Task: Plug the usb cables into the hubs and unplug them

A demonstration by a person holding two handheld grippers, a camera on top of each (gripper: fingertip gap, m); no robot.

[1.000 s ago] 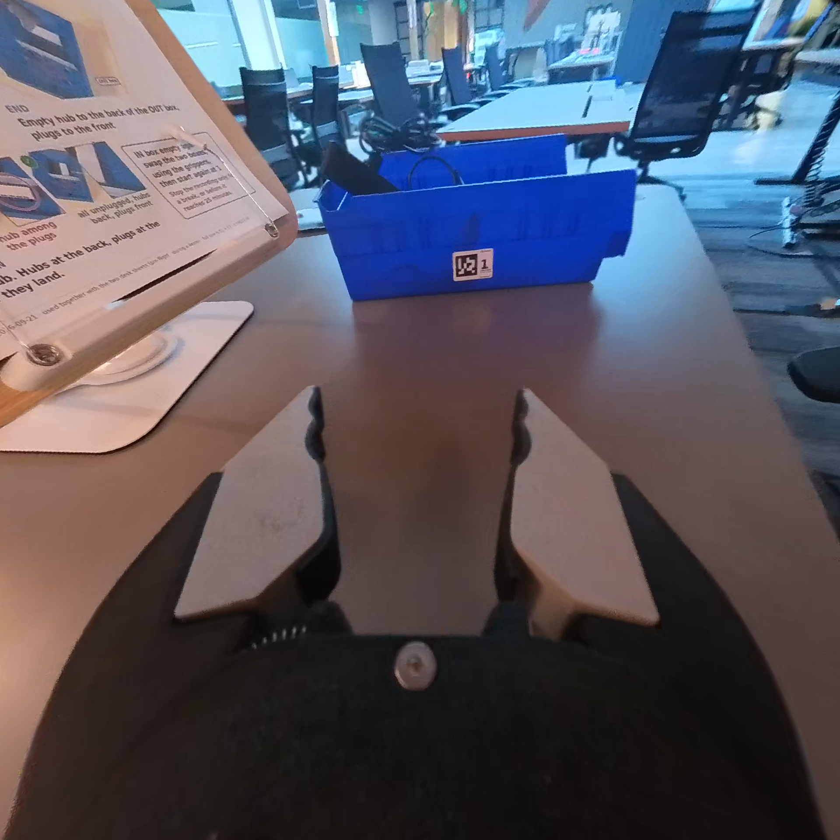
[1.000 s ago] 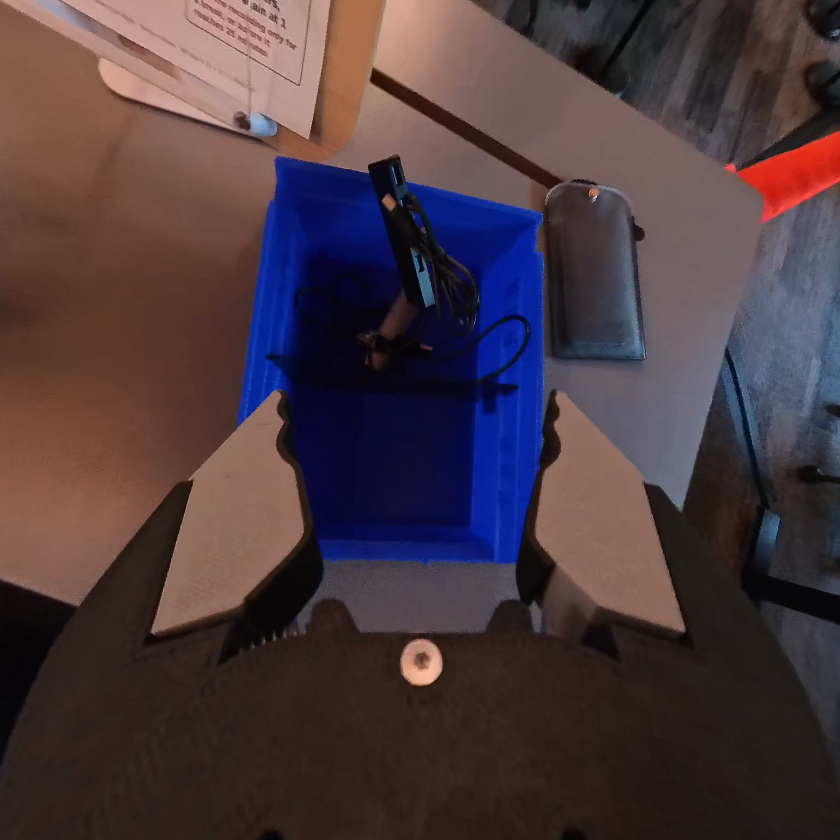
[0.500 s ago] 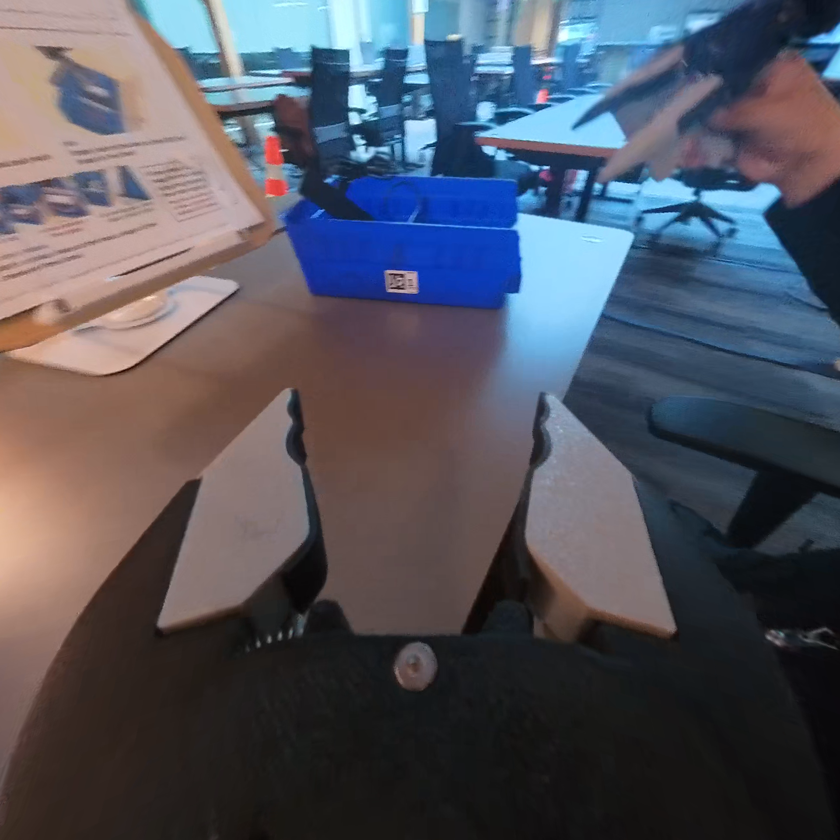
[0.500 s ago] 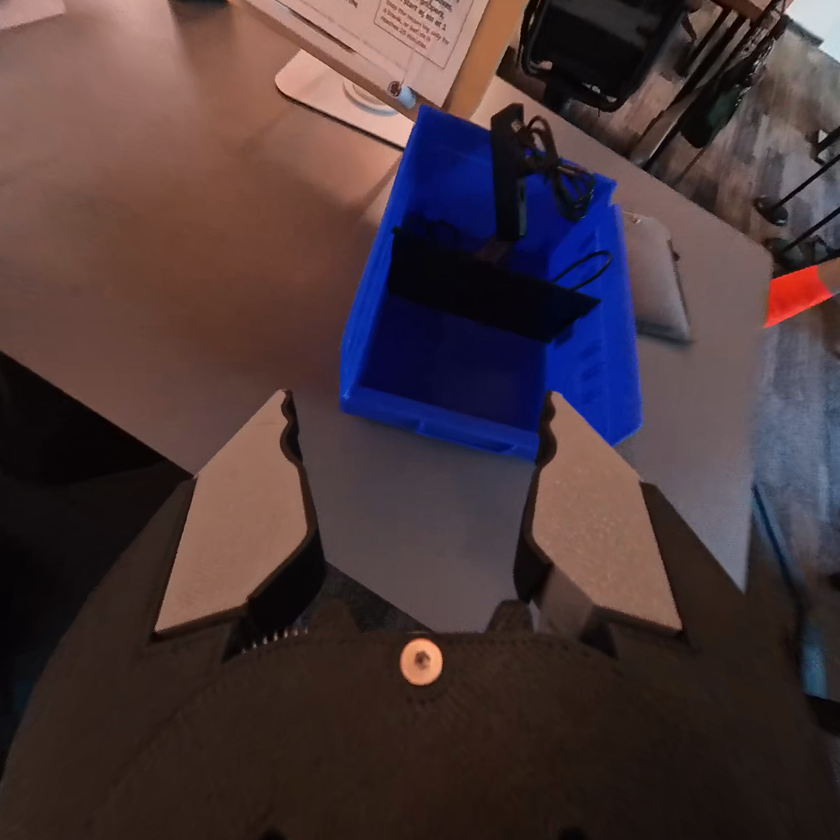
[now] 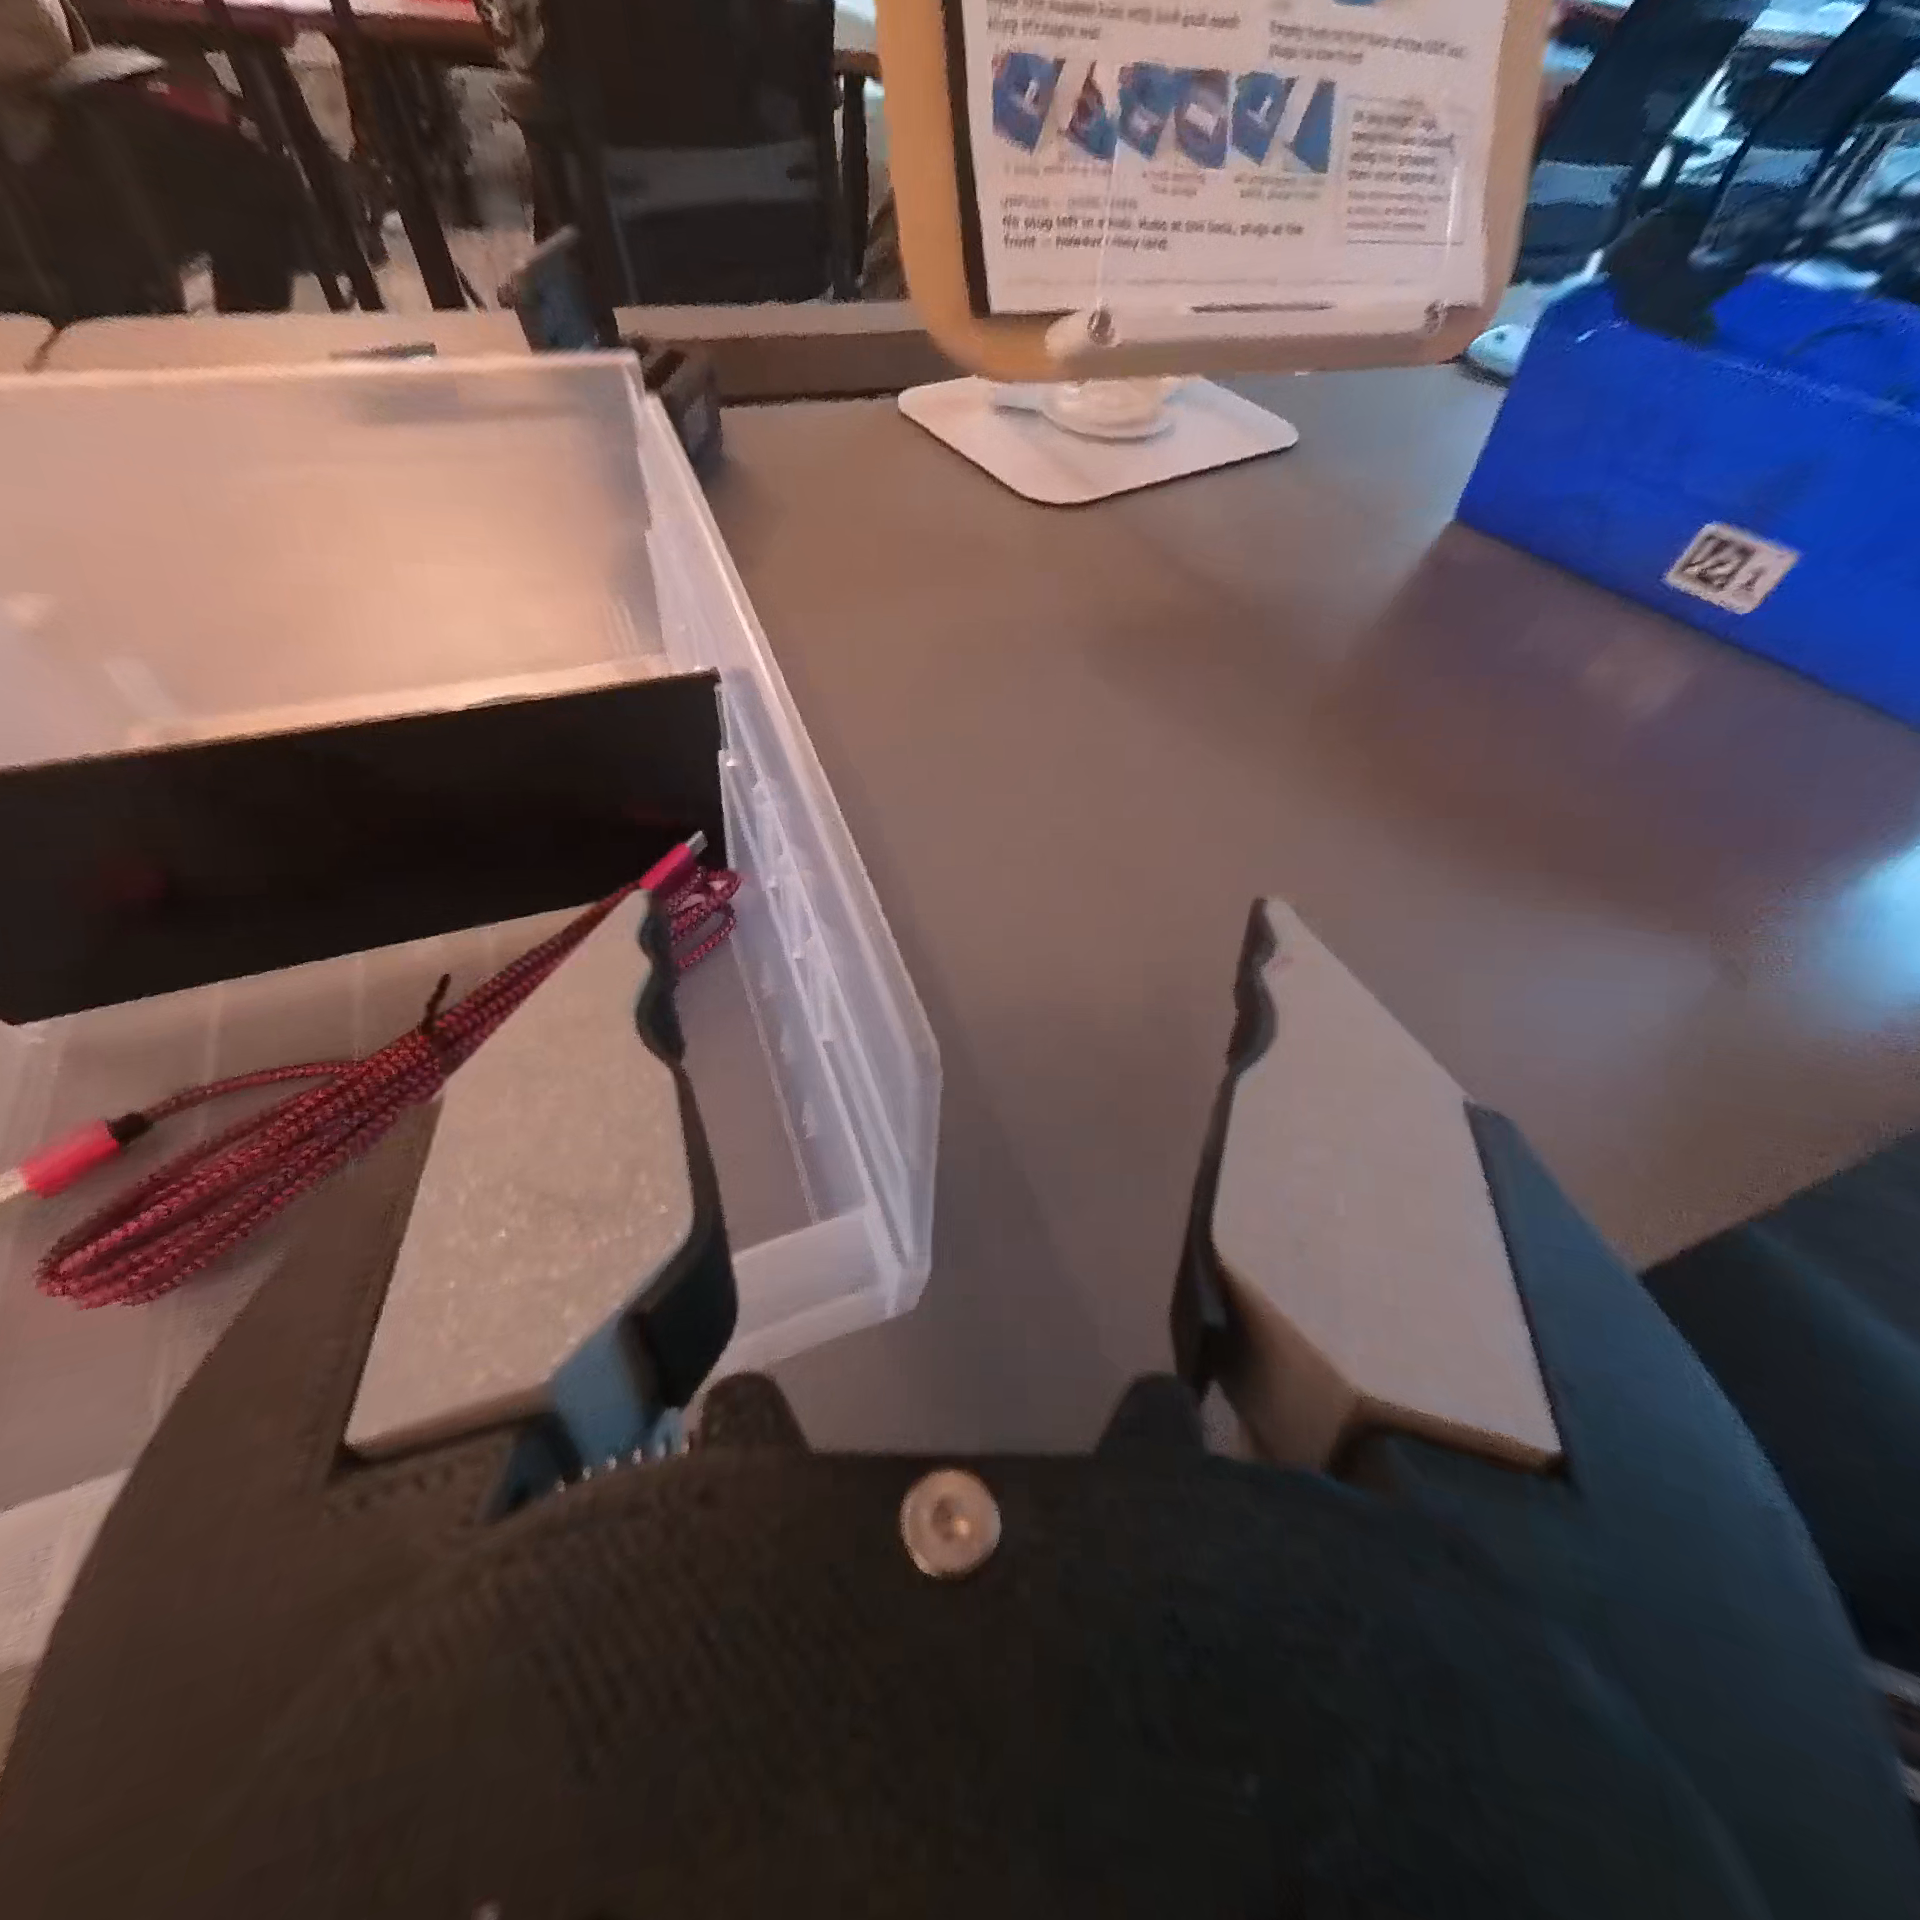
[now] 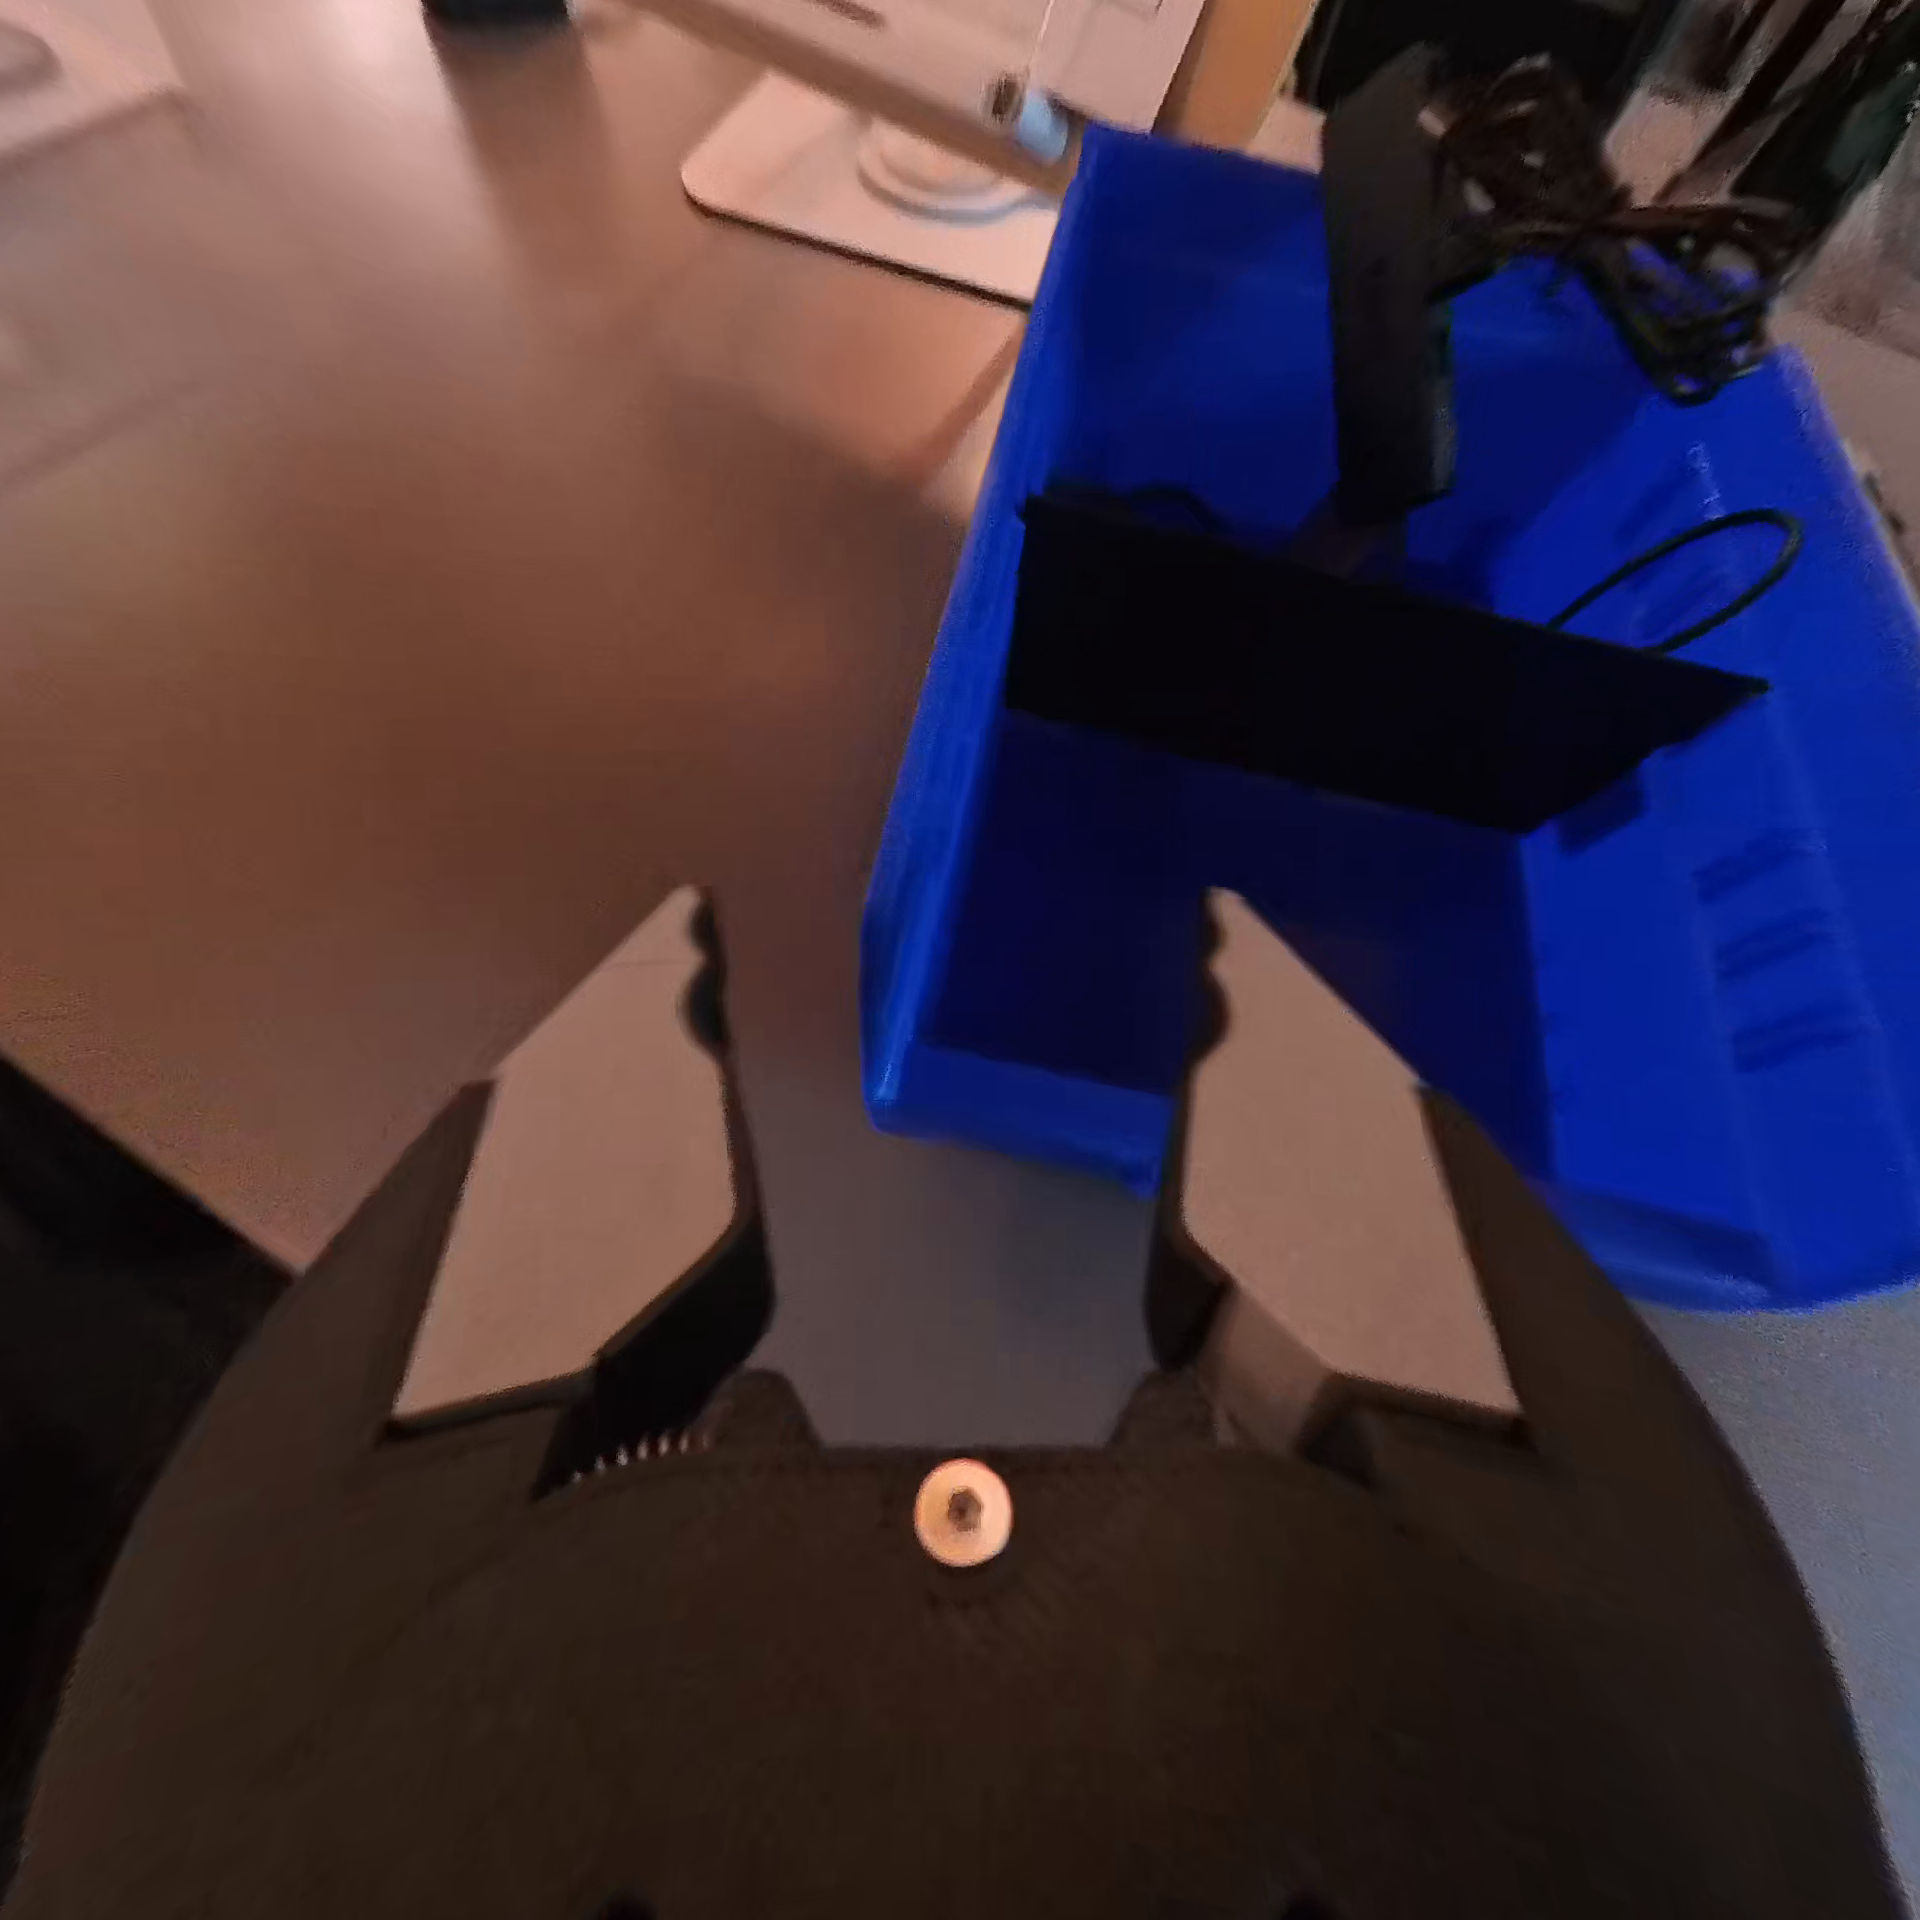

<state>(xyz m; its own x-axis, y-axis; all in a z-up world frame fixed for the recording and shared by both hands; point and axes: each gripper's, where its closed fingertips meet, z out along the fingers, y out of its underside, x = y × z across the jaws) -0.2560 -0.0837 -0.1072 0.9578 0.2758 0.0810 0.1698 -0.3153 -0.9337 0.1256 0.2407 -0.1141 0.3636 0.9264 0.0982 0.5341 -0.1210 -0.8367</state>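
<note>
On the table's left side a clear bin is sitting, and the left gripper is hovering over its right wall with jaws spread wide, holding nothing. Its left finger is hanging above the bin's front compartment while the right finger is hanging over bare tabletop. A black divider is standing across the clear bin, and in front of it a bundled red cable is lying on the bin floor, one pink plug pointing toward the left edge and the other plug lying up against the divider near the right wall. Behind the divider the bin's rear compartment is looking hazy. Toward the table's far edge an instruction sheet on a stand is standing, and a blue bin is sitting at the right side.

Over the near edge, the right gripper is hovering just beside the blue bin's near left corner, jaws wide and empty. A black divider is crossing this bin too; behind it a black hub is leaning against the far wall with dark cables draping over the rim. The front compartment is lying in shadow.
</note>
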